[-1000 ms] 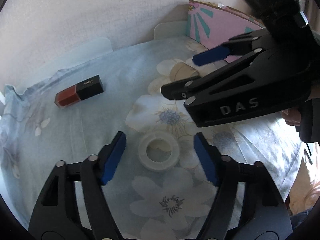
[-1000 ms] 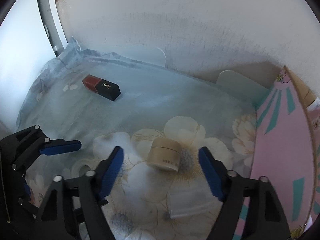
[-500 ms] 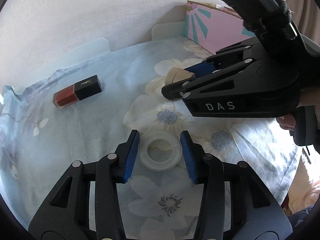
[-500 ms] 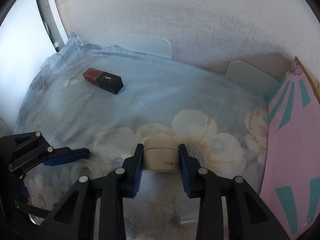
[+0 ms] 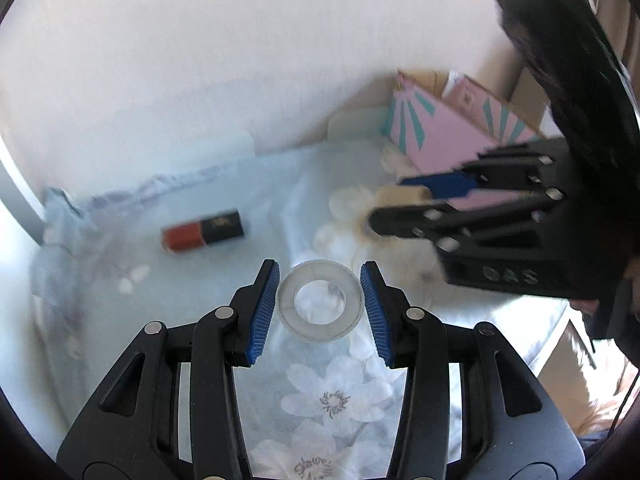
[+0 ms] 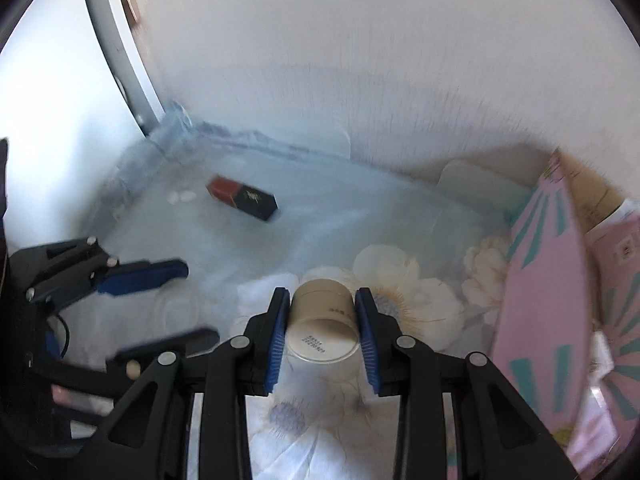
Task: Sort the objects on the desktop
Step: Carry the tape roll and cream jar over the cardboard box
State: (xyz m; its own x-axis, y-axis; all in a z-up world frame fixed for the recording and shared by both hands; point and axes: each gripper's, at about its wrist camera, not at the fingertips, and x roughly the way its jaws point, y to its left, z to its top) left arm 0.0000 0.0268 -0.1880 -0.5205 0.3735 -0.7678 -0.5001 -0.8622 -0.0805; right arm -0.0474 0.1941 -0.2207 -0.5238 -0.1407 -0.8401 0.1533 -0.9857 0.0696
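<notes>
Floral blue cloth (image 5: 200, 280) covers the table, white wall behind, and both tools are loaded! Left tool (image 5: 320, 300) is clamped on the clear tape roll (image 5: 319, 306), blue pads pressing each side of the ring, which hangs clear of the cloth with the flower print showing through its hole. Over on the right, the right tool (image 6: 322, 330) is clenched around the little beige jar (image 6: 322, 322), tipped so its printed base faces the camera, pads tight against its sides. Out on the cloth lies the red-and-black lipstick box (image 5: 203, 230), on its side, well apart from both tools. At the right edge stands the pink box (image 6: 540, 320) with teal rays, open at the top, just beside the jar-carrying tool. Everything is a touch blurred.
</notes>
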